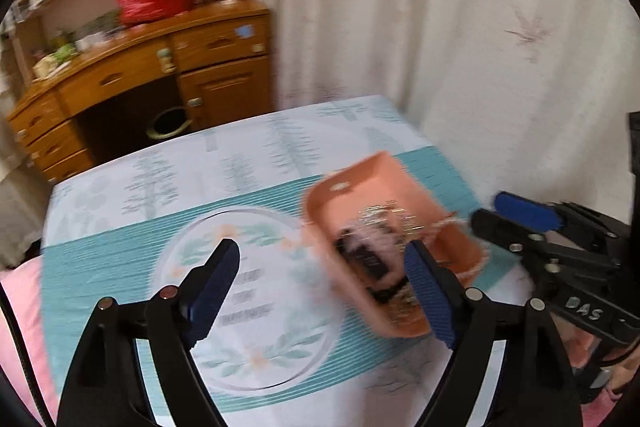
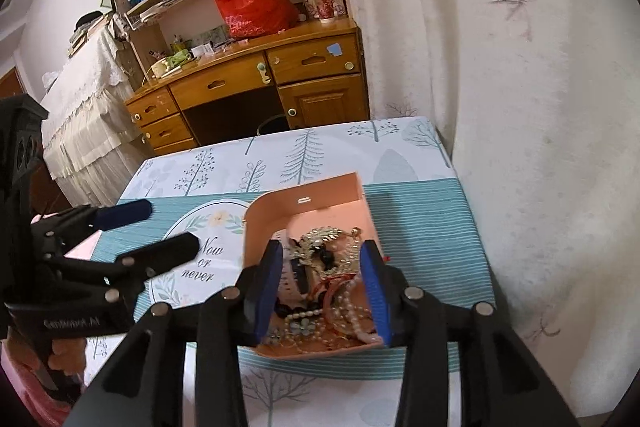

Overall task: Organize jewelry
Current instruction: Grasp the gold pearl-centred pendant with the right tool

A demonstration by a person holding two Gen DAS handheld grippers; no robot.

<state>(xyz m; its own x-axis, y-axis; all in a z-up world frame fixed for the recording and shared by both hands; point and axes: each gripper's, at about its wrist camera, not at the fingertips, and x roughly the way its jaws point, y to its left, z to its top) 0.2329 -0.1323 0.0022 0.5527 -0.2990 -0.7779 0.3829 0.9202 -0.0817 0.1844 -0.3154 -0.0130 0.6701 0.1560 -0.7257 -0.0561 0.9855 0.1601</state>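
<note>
A peach open box [image 2: 304, 203] holds a tangle of jewelry [image 2: 332, 291]: pearl strands, gold leaf pieces and a dark strap. It stands on a teal striped mat [image 2: 424, 227]. My right gripper [image 2: 320, 251] sits at the box's near end, its blue pads spread about as wide as the box, with no pad seen pressing on it. In the left wrist view the box [image 1: 360, 187] is blurred and lies beside the right finger of my wide-open left gripper [image 1: 322, 251], which has nothing between its pads. The right gripper [image 1: 504, 217] shows right of the box, and the left gripper [image 2: 160, 229] shows left of it.
The table wears a tree-print cloth [image 2: 304, 147], with a round "Now or never" emblem [image 2: 204, 259] on the mat. A pale curtain [image 2: 500, 67] hangs close on the right. Behind stand a wooden desk [image 2: 248, 79] with a red bag [image 2: 252, 7] and shelves.
</note>
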